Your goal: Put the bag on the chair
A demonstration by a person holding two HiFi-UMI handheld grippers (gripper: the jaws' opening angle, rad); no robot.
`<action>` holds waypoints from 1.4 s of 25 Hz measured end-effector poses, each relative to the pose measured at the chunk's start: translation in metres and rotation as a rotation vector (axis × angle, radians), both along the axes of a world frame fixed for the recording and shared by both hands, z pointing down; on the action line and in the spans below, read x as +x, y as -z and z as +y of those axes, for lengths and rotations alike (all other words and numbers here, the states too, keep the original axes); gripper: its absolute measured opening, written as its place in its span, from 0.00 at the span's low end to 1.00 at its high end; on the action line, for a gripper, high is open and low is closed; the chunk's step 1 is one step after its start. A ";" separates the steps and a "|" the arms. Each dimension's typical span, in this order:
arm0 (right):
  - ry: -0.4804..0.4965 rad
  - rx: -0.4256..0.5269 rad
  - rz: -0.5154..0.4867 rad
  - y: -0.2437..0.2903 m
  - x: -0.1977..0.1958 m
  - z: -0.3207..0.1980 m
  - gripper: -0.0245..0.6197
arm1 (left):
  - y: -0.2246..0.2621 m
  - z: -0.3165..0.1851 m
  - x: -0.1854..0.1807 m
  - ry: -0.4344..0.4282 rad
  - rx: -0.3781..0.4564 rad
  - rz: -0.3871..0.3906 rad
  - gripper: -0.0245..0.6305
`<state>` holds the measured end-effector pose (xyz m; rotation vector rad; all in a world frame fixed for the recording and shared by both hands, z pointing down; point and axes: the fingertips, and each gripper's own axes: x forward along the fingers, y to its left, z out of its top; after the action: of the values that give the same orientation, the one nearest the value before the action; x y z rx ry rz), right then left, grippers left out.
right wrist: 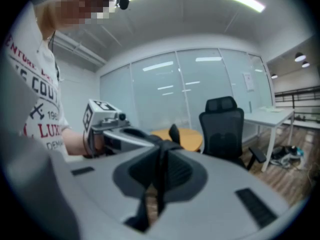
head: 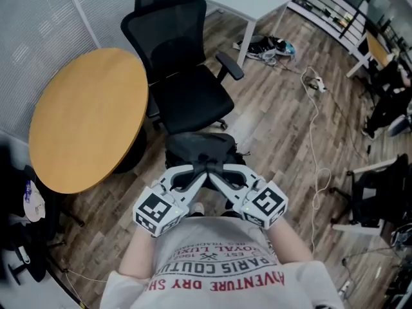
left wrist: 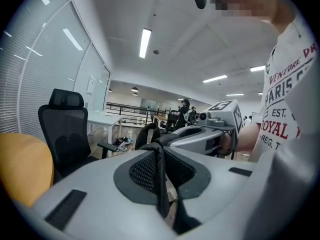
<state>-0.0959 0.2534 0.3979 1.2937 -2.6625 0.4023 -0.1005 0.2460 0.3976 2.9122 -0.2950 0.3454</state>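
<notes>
A black bag [head: 199, 148] hangs by its straps just in front of the black office chair [head: 183, 76], above the wooden floor. My left gripper [head: 201, 170] and right gripper [head: 214, 170] meet tip to tip over the bag, each shut on a black strap. In the left gripper view a strap [left wrist: 161, 179] runs down between the jaws of the left gripper [left wrist: 159, 149], and the chair [left wrist: 67, 131] stands at left. A strap [right wrist: 161, 176] is likewise pinched in the right gripper [right wrist: 161, 151], where the chair [right wrist: 225, 134] shows to the right.
A round wooden table [head: 84, 118] stands left of the chair. A white desk [head: 248, 2] is behind it, with shoes [head: 270, 46] beneath. A white cable with a power strip [head: 315, 82] trails across the floor at right, near dark equipment [head: 380, 192].
</notes>
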 end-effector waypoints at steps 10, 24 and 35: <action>0.058 0.032 -0.015 -0.001 0.016 -0.114 0.11 | -0.001 -0.114 0.014 0.104 0.030 -0.006 0.13; 0.372 -0.042 -0.013 -0.028 0.123 -0.257 0.11 | -0.029 -0.257 0.122 0.326 -0.056 -0.044 0.13; 0.433 -0.039 0.039 -0.044 0.184 -0.375 0.11 | -0.050 -0.372 0.182 0.460 -0.119 -0.050 0.13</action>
<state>0.0884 -0.1214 0.4423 0.6731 -2.7786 0.3588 0.0816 -0.1264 0.4478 2.6166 -0.8962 0.3442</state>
